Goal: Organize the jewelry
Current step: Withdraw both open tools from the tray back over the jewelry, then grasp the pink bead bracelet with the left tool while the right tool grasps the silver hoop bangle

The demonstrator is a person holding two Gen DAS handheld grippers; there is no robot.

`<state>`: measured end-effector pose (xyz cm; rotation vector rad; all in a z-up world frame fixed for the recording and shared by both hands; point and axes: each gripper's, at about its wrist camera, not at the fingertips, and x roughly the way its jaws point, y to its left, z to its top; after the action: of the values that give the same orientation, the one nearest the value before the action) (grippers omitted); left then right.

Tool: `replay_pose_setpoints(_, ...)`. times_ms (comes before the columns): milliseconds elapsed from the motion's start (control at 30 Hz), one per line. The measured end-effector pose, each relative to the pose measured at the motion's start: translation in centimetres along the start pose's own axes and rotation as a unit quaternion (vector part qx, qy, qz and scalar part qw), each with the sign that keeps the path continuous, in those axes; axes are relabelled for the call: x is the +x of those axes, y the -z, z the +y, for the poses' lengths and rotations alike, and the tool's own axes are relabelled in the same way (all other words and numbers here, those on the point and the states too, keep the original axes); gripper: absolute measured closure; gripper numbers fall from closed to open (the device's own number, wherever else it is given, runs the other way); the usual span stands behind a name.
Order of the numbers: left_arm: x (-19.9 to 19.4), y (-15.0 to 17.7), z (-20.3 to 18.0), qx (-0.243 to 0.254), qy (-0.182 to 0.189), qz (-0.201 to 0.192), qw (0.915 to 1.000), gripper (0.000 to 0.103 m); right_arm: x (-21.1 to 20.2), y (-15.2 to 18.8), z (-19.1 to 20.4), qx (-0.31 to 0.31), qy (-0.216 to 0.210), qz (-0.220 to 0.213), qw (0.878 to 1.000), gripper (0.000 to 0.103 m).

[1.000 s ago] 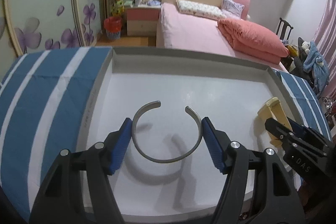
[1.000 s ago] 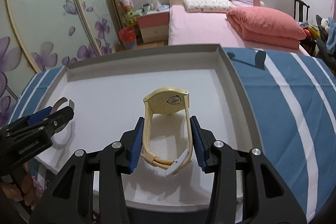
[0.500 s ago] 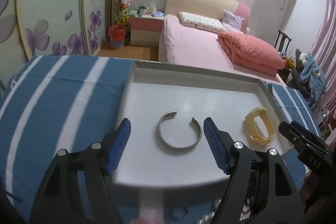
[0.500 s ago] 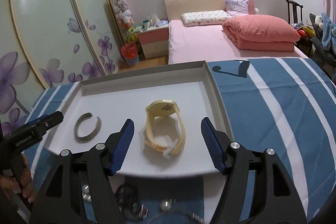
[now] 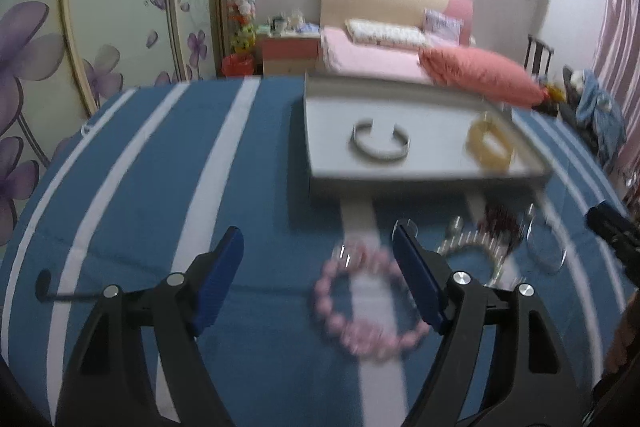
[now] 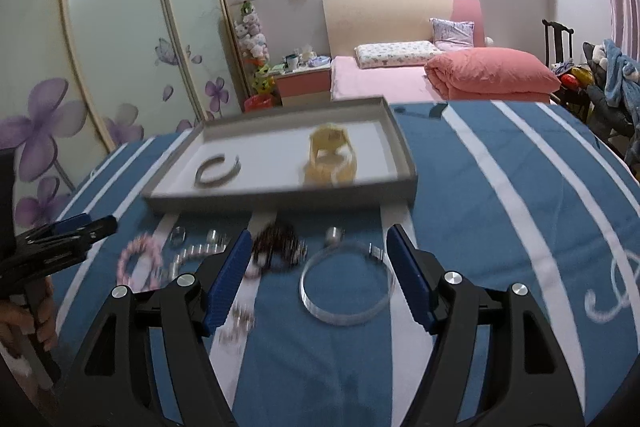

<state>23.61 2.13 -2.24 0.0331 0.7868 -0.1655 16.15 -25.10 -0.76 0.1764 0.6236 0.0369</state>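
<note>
A grey tray (image 5: 424,183) (image 6: 280,197) on the blue striped cloth holds a silver cuff bangle (image 5: 380,143) (image 6: 218,171) and a yellow watch (image 5: 490,145) (image 6: 330,155). Loose jewelry lies in front of the tray: a pink bead bracelet (image 5: 368,307) (image 6: 138,263), a clear bangle (image 6: 346,283) (image 5: 546,247), a dark bead bracelet (image 6: 278,247) and silver pieces (image 6: 196,251). My left gripper (image 5: 318,279) is open above the cloth, the pink bracelet by its right finger. My right gripper (image 6: 320,275) is open above the clear bangle.
The blue and white striped cloth (image 5: 160,187) (image 6: 520,207) covers the whole table. Behind it are a pink bed (image 6: 400,79), a nightstand (image 6: 304,83) and a wardrobe with purple flowers (image 6: 100,67). The left gripper shows in the right wrist view (image 6: 60,239).
Both grippers have pulled back out of the tray, leaving the silver cuff and yellow watch in it. The loose jewelry in front of the tray has come into view beneath them.
</note>
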Motion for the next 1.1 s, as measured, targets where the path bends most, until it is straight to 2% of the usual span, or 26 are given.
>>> replay_pose_setpoints(67, 0.9, 0.9, -0.2, 0.013, 0.004, 0.026, 0.9996, 0.041, -0.4, 1.2, 0.0, -0.001, -0.001, 0.006, 1.000, 0.033)
replay_pose_setpoints(200, 2.4, 1.6, -0.5, 0.031, 0.007, 0.058, 0.9978, 0.049, -1.0, 2.3, 0.0, 0.005, -0.002, 0.010, 1.000, 0.033)
replay_pose_setpoints(300, 3.0, 1.9, -0.4, 0.028, 0.008, 0.071, 0.9970, 0.055, -1.0, 2.4, -0.4, 0.012, -0.001, 0.013, 1.000, 0.033)
replay_pose_setpoints(400, 3.1, 2.1, -0.6, 0.036, 0.001, 0.068, 0.9971, 0.060, -1.0, 3.0, -0.5, 0.012, 0.000, 0.014, 1.000, 0.033)
replay_pose_setpoints(467, 3.1, 2.2, -0.8, 0.041, 0.001, 0.062, 0.9972, 0.079, -0.8, 3.1, -0.5, 0.014, 0.001, 0.017, 1.000, 0.033)
replay_pose_setpoints(533, 3.1, 2.2, -0.9, 0.045, -0.001, 0.060, 0.9972, 0.089, -0.8, 3.2, -0.7, 0.016, 0.002, 0.019, 1.000, 0.033)
replay_pose_setpoints(867, 2.4, 2.6, 0.7, 0.023, 0.002, 0.057, 0.9981, 0.089, 0.8, 3.3, -2.2, 0.027, 0.028, 0.054, 0.998, 0.033)
replay_pose_setpoints(967, 2.2, 2.7, 1.6, 0.013, -0.004, 0.058, 0.9982, 0.089, 1.9, 3.3, -2.2, 0.021, 0.034, 0.082, 0.996, 0.025)
replay_pose_setpoints(1100, 2.0, 2.9, 2.7, 0.002, -0.012, 0.057, 0.9983, 0.089, 3.4, 3.3, -1.9, 0.007, 0.042, 0.117, 0.992, 0.020)
